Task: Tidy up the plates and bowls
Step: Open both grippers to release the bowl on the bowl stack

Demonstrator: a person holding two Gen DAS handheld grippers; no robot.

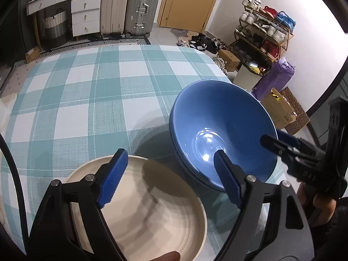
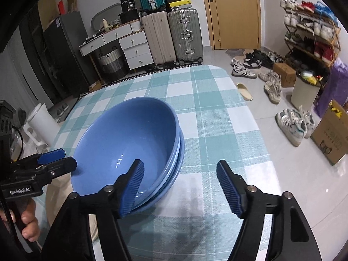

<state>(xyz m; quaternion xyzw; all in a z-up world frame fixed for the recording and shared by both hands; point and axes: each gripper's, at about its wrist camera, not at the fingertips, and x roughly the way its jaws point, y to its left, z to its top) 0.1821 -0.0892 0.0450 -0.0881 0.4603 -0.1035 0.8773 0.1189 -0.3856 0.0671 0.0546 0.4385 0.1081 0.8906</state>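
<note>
- Two nested blue bowls [image 2: 128, 143] sit centre-left of the right-wrist frame, on the checked tablecloth [image 2: 208, 117].
- Right gripper [image 2: 180, 187] spread, pinching nothing; its left finger overlaps the near rim.
- Left gripper [image 1: 171, 178] spread above the cream plate [image 1: 152, 208], bowls to its upper right.

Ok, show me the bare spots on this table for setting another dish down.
Free: the checked tablecloth beyond the cream plate, out to the far edge, and the strip right of the stacked blue bowls toward the table's edge. Crowded: the near side, where plate and bowls sit close together.
</note>
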